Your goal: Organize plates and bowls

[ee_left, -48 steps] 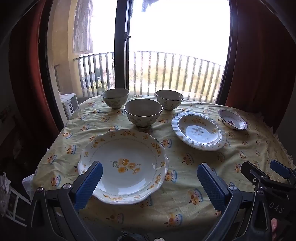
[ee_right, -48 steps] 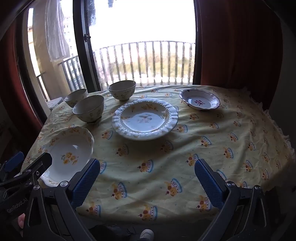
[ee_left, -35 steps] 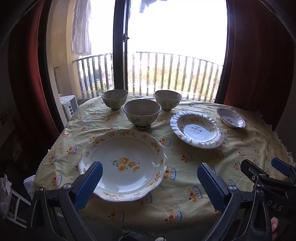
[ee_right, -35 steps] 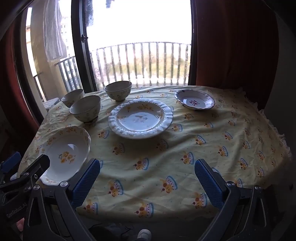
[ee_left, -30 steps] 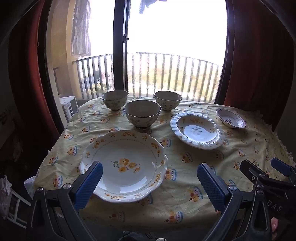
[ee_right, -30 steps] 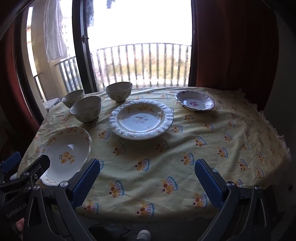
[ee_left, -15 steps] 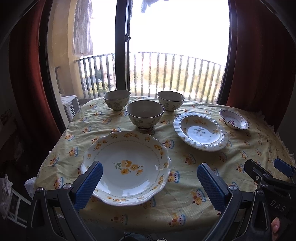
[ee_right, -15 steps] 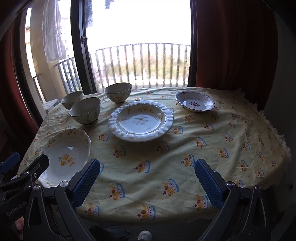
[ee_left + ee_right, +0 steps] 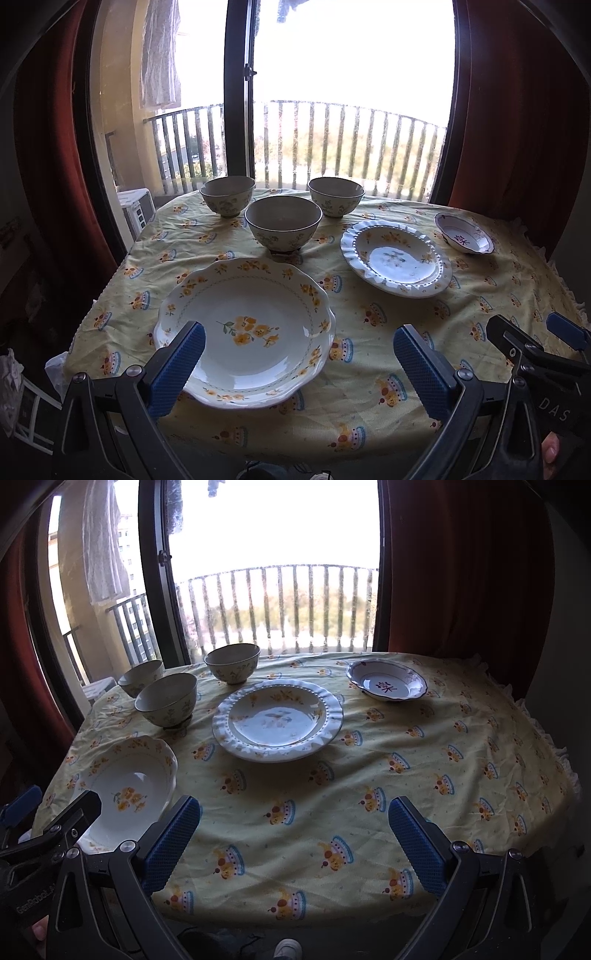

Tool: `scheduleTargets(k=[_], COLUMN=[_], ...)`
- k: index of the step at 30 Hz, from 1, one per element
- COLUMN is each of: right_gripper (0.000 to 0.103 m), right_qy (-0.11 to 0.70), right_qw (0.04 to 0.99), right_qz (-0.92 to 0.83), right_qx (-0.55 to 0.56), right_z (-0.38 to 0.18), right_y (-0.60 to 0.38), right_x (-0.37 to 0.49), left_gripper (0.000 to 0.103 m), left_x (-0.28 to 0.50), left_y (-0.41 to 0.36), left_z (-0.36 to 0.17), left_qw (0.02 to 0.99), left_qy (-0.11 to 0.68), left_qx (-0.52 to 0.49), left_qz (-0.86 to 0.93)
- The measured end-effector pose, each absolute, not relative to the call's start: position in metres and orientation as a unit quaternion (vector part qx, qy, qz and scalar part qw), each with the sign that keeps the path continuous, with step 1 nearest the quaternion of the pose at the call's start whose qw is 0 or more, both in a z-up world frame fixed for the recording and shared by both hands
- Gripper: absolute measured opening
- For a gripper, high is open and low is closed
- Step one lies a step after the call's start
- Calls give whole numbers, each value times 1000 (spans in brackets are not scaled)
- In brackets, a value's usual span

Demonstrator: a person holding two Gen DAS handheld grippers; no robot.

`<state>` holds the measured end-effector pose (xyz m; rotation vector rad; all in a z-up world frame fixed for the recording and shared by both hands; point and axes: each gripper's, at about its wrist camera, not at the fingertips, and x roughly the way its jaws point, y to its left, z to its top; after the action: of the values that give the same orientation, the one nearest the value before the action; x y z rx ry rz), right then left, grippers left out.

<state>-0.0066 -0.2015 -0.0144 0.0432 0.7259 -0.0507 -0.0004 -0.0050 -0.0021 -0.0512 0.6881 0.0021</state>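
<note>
Round table [image 9: 491, 295] under a yellow tablecloth [image 9: 369, 768] printed with small crown-like motifs, frilled at the right edge. Behind it, a tall glazed balcony door with a dark frame [image 9: 236, 92], flanked by deep red curtains [image 9: 461, 572]. Outside, a barred railing [image 9: 351, 144], blurred greenery, a pale garment hanging at upper left [image 9: 160, 55], a white boxy unit on the balcony floor [image 9: 136, 212]. Strong, washed-out daylight from outside; room edges dim.
</note>
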Motion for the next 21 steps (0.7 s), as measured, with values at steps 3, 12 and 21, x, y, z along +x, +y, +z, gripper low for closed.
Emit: scheduleTargets(k=[3, 12, 21], right_gripper=[103, 103, 103], right_qy=[352, 352, 351], right_qw=[936, 935, 936], right_qz=[-24, -24, -25], right_qx=[21, 20, 20], right_z=[-14, -14, -13], right_y=[-201, -201, -202], right_x=[-8, -6, -4], left_gripper=[103, 103, 103], left_x=[0, -2, 2], left_y=[-5, -2, -3], left_z=[-2, -1, -1], left_qw=[941, 941, 941], left_qy=[338, 336, 337], left_qx=[-25, -25, -23], left_qz=[1, 2, 2])
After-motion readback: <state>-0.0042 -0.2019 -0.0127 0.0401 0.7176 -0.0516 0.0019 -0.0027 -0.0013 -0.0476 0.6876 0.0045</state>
